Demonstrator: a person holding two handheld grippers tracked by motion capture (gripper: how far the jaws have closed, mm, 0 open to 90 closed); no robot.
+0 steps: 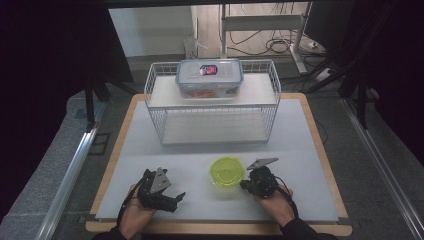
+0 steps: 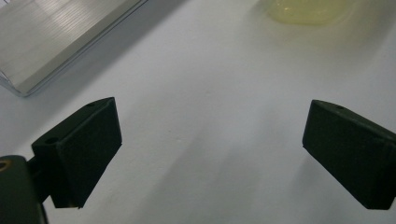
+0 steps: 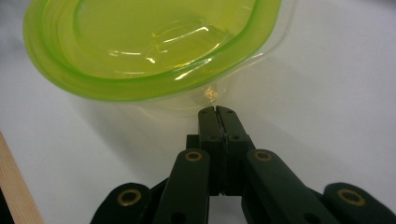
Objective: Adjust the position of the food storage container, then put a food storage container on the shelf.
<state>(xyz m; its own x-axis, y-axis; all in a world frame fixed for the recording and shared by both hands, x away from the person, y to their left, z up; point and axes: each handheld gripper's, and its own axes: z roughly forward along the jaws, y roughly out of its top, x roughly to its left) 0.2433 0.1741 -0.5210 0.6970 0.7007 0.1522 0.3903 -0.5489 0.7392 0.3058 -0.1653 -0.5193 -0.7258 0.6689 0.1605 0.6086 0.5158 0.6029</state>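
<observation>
right gripper jaws together, perhaps touching the green-lidded container; left gripper jaws apart over bare table

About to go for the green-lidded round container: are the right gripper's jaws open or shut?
Shut. In the right gripper view the right gripper has its two black jaws pressed together, nothing between them, tips just short of the green-lidded container.

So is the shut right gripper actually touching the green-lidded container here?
Cannot tell. In the right gripper view the closed tips of the right gripper sit right at the clear rim of the green-lidded container, but neither a contact nor a gap shows plainly.
</observation>
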